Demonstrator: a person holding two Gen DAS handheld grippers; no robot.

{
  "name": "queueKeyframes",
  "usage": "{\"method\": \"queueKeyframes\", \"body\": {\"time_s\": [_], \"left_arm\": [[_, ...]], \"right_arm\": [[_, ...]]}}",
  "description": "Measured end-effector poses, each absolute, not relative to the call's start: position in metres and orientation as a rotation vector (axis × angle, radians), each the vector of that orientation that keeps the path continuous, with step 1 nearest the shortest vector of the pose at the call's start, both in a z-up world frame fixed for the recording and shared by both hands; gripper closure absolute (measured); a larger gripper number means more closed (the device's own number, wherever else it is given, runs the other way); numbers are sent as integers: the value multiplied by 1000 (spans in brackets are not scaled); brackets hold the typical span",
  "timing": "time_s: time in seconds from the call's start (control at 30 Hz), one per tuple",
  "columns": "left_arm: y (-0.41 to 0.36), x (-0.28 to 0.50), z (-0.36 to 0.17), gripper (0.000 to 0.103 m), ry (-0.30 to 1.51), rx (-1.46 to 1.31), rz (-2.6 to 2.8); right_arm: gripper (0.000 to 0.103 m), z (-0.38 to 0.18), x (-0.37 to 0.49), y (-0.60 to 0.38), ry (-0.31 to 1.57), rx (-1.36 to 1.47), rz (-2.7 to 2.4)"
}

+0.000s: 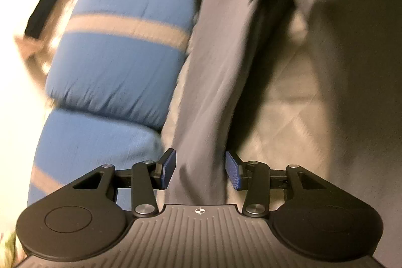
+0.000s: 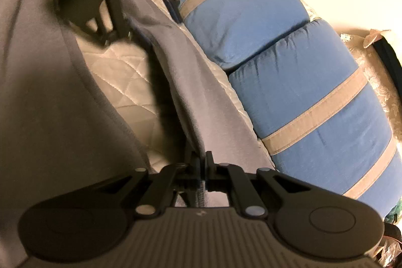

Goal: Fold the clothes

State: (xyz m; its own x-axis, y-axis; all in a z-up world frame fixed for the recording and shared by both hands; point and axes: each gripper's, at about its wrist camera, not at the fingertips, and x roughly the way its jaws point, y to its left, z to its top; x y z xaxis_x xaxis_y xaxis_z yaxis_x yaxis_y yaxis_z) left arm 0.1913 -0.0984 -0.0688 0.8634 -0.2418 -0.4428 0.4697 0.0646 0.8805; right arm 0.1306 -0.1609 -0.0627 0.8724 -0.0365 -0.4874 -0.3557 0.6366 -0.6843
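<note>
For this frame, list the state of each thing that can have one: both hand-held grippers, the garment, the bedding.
Left hand-held gripper: open, grey garment strip between its blue pads, not clamped.
Right hand-held gripper: shut on the grey garment.
Grey garment: stretched in a long band between the two grippers, lifted off the quilt.
Blue striped bedding: rolled, lying beside the garment.
White quilt: spread flat beneath.

A blue striped bolster walls one side of the grey garment; open quilted bed lies on the other.
</note>
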Motion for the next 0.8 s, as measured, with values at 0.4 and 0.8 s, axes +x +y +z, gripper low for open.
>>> {"method": "queueKeyframes", "body": {"time_s": [0.4, 0.8], "left_arm": [[-47, 197, -60, 57, 295, 1376, -426], [-23, 204, -60, 56, 347, 1271, -500]], "right_arm": [[100, -60, 132, -165, 500, -859, 151], [100, -62, 134, -171, 524, -852, 140]]}}
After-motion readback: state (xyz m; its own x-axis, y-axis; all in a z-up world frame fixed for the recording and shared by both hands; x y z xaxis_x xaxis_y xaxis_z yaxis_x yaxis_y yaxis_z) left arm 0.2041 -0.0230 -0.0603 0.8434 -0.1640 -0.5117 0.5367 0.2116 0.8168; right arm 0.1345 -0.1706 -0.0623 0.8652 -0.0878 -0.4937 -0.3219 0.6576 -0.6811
